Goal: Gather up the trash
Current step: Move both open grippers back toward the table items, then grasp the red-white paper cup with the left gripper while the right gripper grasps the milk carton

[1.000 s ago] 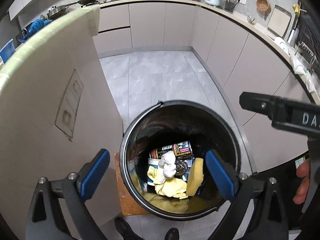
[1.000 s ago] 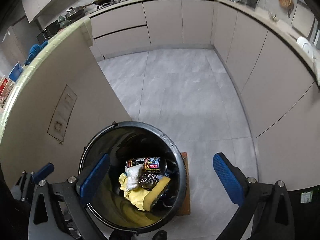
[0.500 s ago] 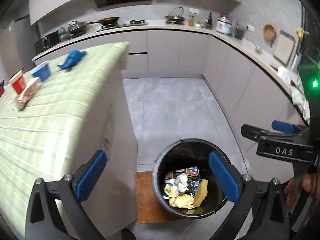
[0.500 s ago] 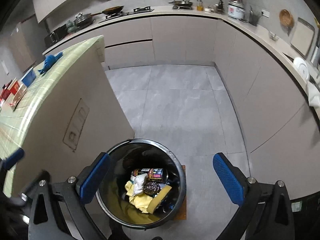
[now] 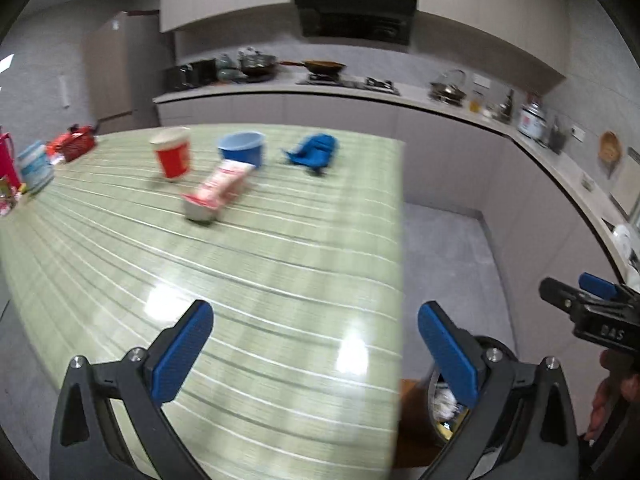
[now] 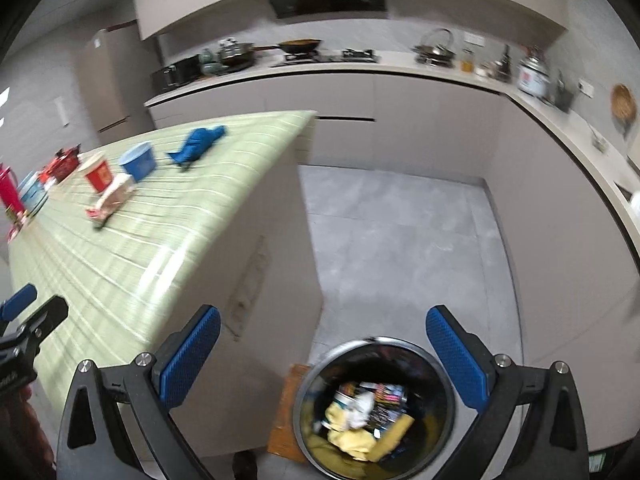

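My left gripper is open and empty above the near end of the green striped island top. On the far part of that top lie a red cup, a blue bowl, a crumpled blue cloth and a red and white packet. My right gripper is open and empty, above the round black bin on the floor. The bin holds a yellow cloth, white paper and printed wrappers. The right gripper also shows in the left wrist view.
A red pouch, a pale blue tub and a red bottle stand at the island's far left. A wooden board lies under the bin. Cabinets and a counter run along the back and right. Grey floor lies between.
Both grippers rose and tilted up away from the bin. The left one swung left over the island top, so the bin slid to the lower right edge of its view.
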